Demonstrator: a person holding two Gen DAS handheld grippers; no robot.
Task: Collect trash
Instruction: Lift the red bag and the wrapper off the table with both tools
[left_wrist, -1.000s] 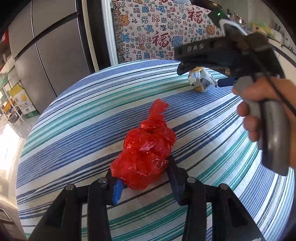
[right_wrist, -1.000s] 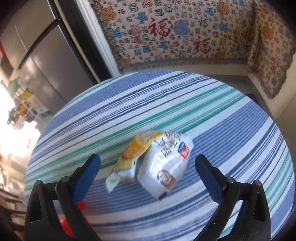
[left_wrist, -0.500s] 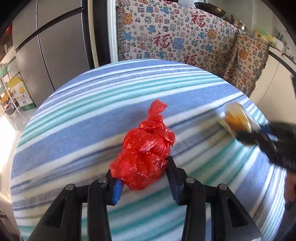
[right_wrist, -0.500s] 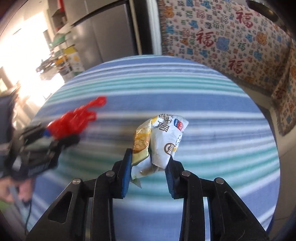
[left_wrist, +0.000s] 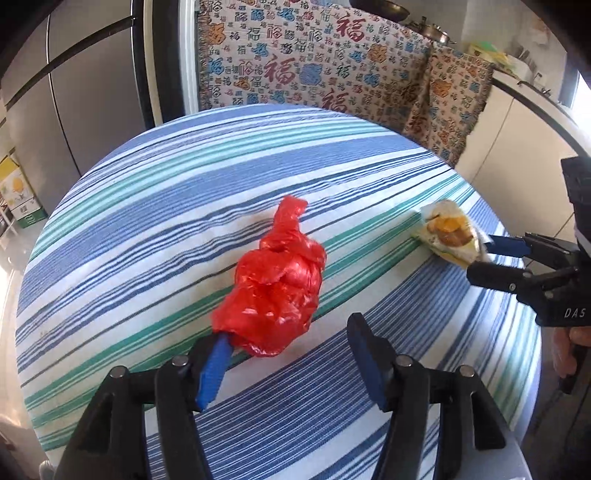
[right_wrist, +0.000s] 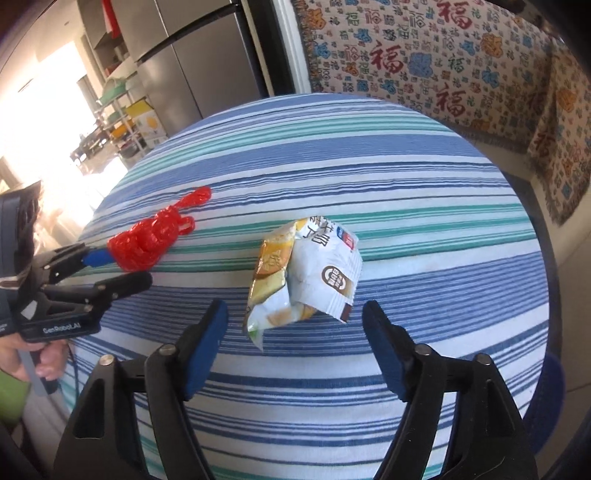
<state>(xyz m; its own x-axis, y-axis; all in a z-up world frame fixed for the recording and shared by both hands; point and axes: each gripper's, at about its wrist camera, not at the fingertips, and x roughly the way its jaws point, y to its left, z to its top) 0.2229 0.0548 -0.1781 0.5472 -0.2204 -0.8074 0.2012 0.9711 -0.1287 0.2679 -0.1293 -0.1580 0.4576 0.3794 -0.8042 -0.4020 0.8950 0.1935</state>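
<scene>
— Red plastic, knotted at the top: where does that bag sit?

— On the striped tablecloth of the round table, between the fingers of the left gripper. In the left wrist view it lies just up from centre, with its knot pointing to about one o'clock. The blue pad at seven o'clock of the bag touches its lower edge; the other pad stands apart from it at about four o'clock.

— So the grip is loose?

— Yes, the jaws are opening and the bag rests on the cloth, released.

— And the other piece of trash?

— A crumpled snack wrapper, white and yellow with printed characters, lies at the middle of the right wrist view. The right gripper frames it, one pad at eight o'clock of it and the other at four o'clock, neither touching. Those jaws are opening too.

— What surrounds the table?

— A steel refrigerator at eleven o'clock and a patterned throw with red characters at one o'clock. The person's hand shows at nine o'clock.
</scene>
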